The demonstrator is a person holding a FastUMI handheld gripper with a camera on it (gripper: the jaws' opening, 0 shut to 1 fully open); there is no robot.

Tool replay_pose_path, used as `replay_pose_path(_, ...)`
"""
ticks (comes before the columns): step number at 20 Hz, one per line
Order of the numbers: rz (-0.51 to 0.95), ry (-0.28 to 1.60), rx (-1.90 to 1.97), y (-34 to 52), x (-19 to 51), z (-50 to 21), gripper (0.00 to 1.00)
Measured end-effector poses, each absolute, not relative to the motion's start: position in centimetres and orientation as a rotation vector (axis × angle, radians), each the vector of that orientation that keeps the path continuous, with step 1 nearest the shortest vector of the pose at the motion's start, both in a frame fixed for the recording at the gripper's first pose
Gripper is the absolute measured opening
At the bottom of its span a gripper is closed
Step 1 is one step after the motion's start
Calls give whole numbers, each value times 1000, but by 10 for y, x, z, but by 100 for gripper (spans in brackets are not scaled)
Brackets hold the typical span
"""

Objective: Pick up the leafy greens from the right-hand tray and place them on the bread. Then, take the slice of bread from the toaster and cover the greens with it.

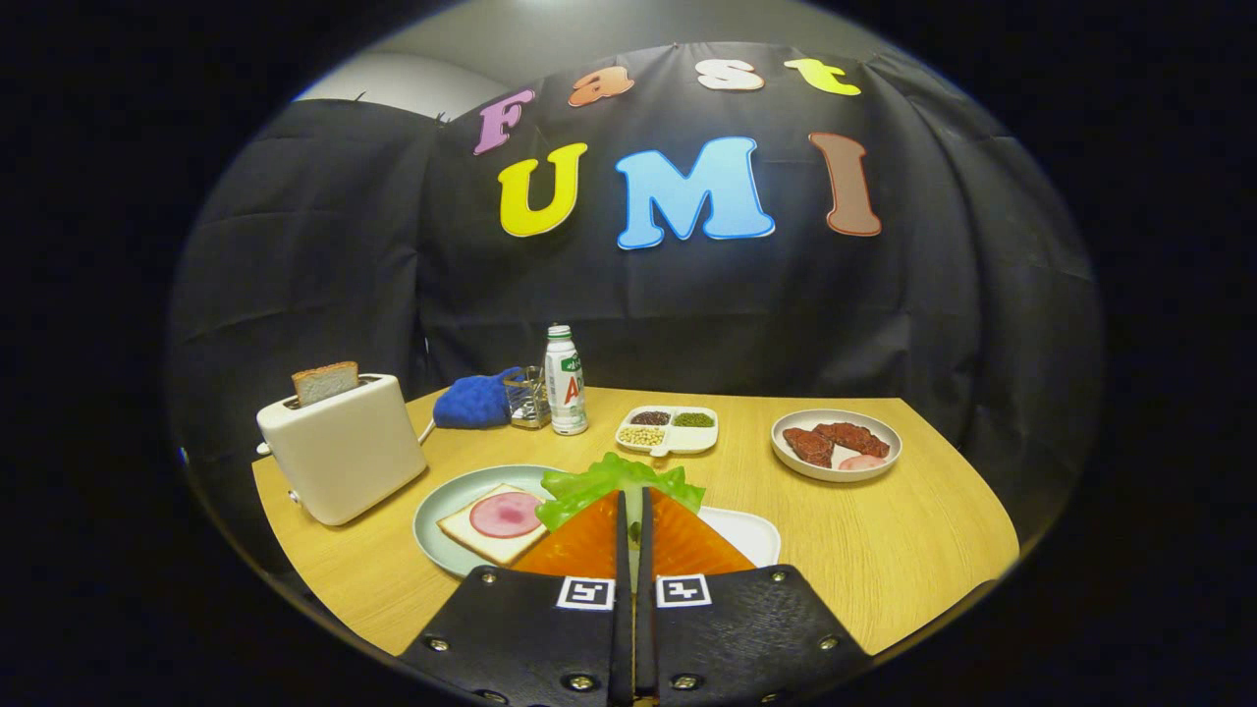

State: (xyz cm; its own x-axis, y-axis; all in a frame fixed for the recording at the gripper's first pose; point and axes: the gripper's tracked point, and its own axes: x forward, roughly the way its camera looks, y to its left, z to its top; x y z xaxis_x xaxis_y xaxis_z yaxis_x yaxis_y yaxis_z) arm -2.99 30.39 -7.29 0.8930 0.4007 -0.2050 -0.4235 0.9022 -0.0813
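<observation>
A white toaster (342, 454) stands with 1 bread slice (325, 381) upright in its slot. Next, a pale plate (444, 506) carries bread topped with a pink meat round (505, 514). The gripper (633, 506) is nearly closed – both fingers pinch the leafy greens (609, 481), just above a white tray (751, 533). Beyond – a plate of meat (836, 444).

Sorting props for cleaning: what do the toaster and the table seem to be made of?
Toaster: looks like smooth cream plastic or enamelled metal, with a soft sheen. Table: pale wood or wood-look laminate, with visible grain lines. The gripper has its jaws shut on the leafy greens.
</observation>
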Motion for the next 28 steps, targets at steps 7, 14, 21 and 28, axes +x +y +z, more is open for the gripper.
replay_pose_path(7, 511, 210, -131, 353, -28, -88, 2)
replay_pose_path(14, 583, 262, -130, 403, -19, -118, 1)
replay_pose_path(21, 592, 291, -155, 423, -14, -142, 2)
replay_pose_path(28, 543, 313, -215, 418, -15, -156, 13)
